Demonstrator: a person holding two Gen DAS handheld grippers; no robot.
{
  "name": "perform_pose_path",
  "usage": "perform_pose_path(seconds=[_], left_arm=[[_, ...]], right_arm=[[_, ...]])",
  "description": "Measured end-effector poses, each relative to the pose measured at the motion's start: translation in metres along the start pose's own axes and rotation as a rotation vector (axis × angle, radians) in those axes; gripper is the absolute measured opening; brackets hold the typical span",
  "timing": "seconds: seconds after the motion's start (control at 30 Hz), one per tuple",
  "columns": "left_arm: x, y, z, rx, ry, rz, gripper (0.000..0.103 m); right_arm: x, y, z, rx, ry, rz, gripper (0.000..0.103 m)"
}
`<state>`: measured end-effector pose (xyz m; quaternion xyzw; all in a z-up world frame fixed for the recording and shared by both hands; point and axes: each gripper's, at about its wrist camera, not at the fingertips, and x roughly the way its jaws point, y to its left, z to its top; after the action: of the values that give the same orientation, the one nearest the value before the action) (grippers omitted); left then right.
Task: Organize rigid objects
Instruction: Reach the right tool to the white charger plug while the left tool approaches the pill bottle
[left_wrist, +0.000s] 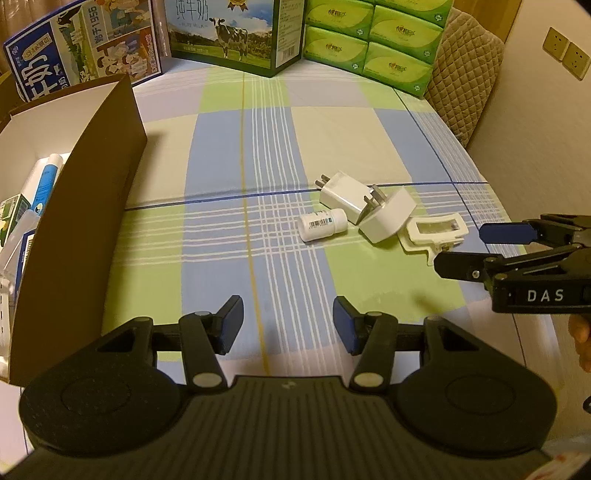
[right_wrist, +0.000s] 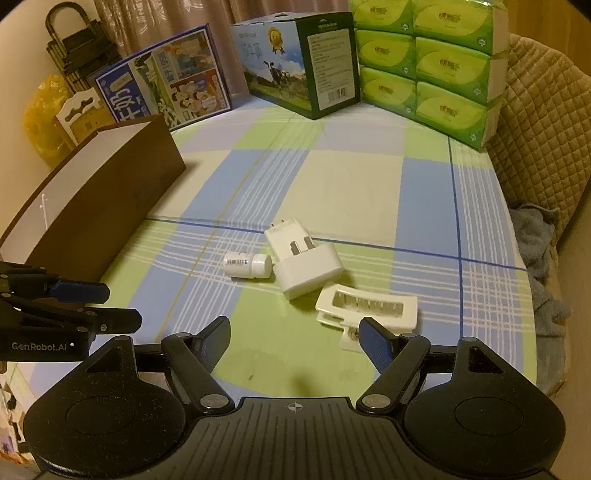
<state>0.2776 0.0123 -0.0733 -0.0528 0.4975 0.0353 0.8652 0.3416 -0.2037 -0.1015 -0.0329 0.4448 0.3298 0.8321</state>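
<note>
The white hair clip (right_wrist: 366, 309) lies on the checked cloth (right_wrist: 332, 177) just ahead of the right gripper (right_wrist: 295, 341), a little toward its right-hand finger; in the right wrist view that finger's blue pad (right_wrist: 375, 345) overlaps the clip's pinch end, though I cannot tell whether it touches. The clip's long axis runs crosswise to the line the gripper points along, so the jaws as they stand would have to close along its length unless the wrist turns or they take it by the narrow pinch end. The right gripper is spread with nothing between the pads. The left gripper (left_wrist: 288, 325) is also spread and empty, and the whole cluster sits farther from it, ahead and off to its right, so the right hand is clearly the nearer one. Beyond the clip, touching one another, lie two white plug adapters (right_wrist: 308, 271) (right_wrist: 286, 236), and beside them a small white bottle (right_wrist: 247, 265) on its side, its long axis also crosswise. The brown box (left_wrist: 88, 206) with things already in it stands to the left gripper's left, well apart from the cluster.
</note>
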Motion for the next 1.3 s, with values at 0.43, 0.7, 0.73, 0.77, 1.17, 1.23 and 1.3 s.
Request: perform_pose_path(seconds=[0.43,0.7,0.73,0.77,1.17,1.23,1.3], left_arm=[[0.023,-0.001,0.009,-0.013,0.019,-0.002,0.049],[0.043,0.001,0.017,-0.024,0.032,0.002,0.049],[0.046,0.001,0.017,-0.026,0.034,0.002,0.049],[0.048,0.002,0.018,-0.029,0.035,0.002,0.049],[0.070,0.006,0.021,-0.050,0.064,0.009,0.049],[0.073,0.008,0.021,-0.054,0.070,0.012,0.049],[0.074,0.009,0.021,-0.059,0.073,0.015,0.049]], right_arm=[[0.018,-0.008,0.008,-0.038,0.007,0.011,0.074],[0.034,-0.011,0.015,-0.122,-0.014,0.031,0.074],[0.038,-0.012,0.017,-0.135,-0.015,0.031,0.074],[0.041,-0.012,0.018,-0.149,-0.016,0.028,0.074],[0.080,-0.014,0.028,-0.258,0.025,0.024,0.074],[0.086,-0.013,0.029,-0.273,0.032,0.028,0.074],[0.090,-0.013,0.029,-0.285,0.038,0.034,0.074]])
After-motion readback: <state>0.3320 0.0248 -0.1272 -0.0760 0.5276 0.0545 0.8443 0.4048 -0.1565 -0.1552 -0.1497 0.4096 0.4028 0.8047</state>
